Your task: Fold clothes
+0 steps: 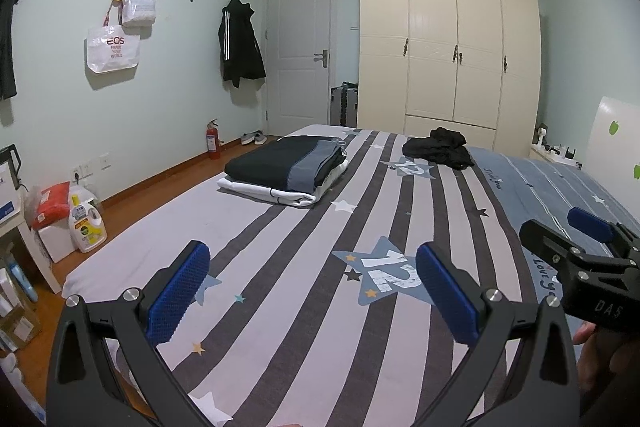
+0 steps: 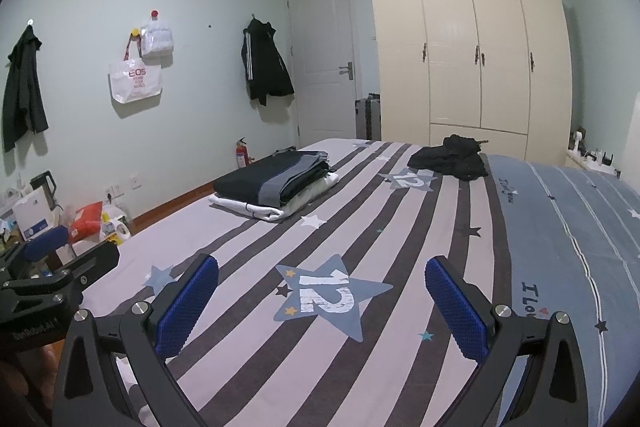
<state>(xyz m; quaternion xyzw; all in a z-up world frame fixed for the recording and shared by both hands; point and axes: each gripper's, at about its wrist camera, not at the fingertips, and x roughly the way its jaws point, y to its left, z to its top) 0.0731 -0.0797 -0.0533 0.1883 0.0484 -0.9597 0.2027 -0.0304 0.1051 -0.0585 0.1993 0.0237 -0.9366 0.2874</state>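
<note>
A neat stack of folded clothes (image 1: 286,167) (image 2: 274,181), dark on top and white beneath, lies on the left side of the striped bed (image 1: 304,307) (image 2: 400,227). A crumpled black garment (image 1: 440,147) (image 2: 452,159) sits unfolded at the bed's far end. My left gripper (image 1: 314,293) hovers open over the near part of the bed, nothing between its blue pads. My right gripper (image 2: 322,307) is likewise open and empty, beside the left one. In the left wrist view the right gripper (image 1: 580,251) shows from the side at the right edge.
A cream wardrobe (image 1: 448,39) and a white door (image 1: 300,43) stand beyond the bed. A black jacket (image 1: 240,43) and bags (image 1: 114,47) hang on the left wall. A detergent bottle (image 1: 86,227), boxes and a fire extinguisher (image 1: 213,141) line the floor at left.
</note>
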